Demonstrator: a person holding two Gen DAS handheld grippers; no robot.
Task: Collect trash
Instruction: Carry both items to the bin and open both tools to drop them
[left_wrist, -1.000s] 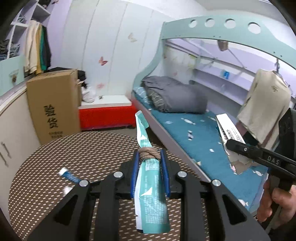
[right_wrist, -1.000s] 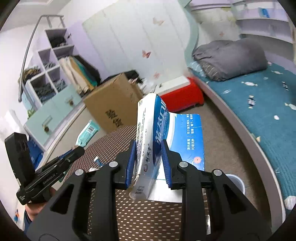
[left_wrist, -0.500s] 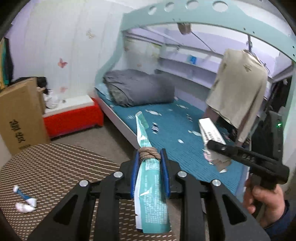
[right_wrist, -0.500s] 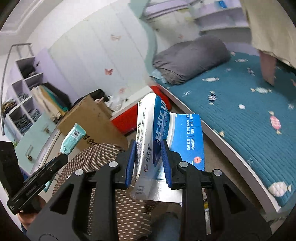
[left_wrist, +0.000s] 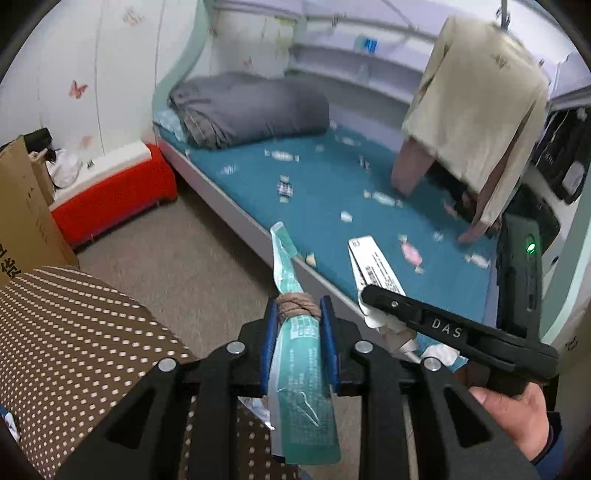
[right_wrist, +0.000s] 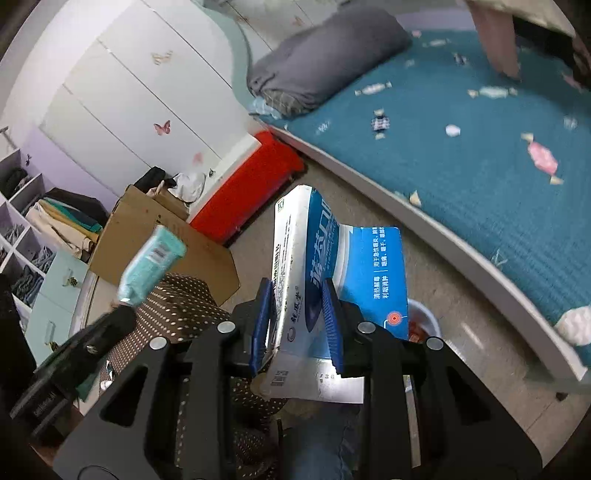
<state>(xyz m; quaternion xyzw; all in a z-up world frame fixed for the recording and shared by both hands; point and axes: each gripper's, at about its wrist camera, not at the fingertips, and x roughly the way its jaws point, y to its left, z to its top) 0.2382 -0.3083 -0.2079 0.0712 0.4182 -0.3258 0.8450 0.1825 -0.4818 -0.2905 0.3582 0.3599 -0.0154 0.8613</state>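
The left gripper (left_wrist: 298, 332) has its blue pads pressed onto a flattened teal plastic tube (left_wrist: 301, 373) with a brown cord wound round its waist, the crimped end pointing out ahead over the beige floor; from the right wrist the same tube shows to the left, blurred. The right gripper (right_wrist: 297, 325) pinches a crushed blue-and-white cardboard medicine box (right_wrist: 332, 273) near its lower end, one flap hanging open on the right. Both pieces of trash are therefore in the air, off the brown table with white dots (left_wrist: 74, 332) and just short of the teal-sheeted bed (left_wrist: 369, 206). Below the box, partly hidden by it, sits a small pale round bin (right_wrist: 424, 317) with something red inside (probably where both items are headed, though that is a guess). The tube looks light, soft and rather slick, so it should be held across the flat faces, close to the cord, where it cannot squirm out. The box is light too, but thin card gives way under pressure; the folded spine is the stiffest place to grip, and the loose flap may catch on the bin's rim. The person's hand (left_wrist: 517, 417) grips the right tool's handle.
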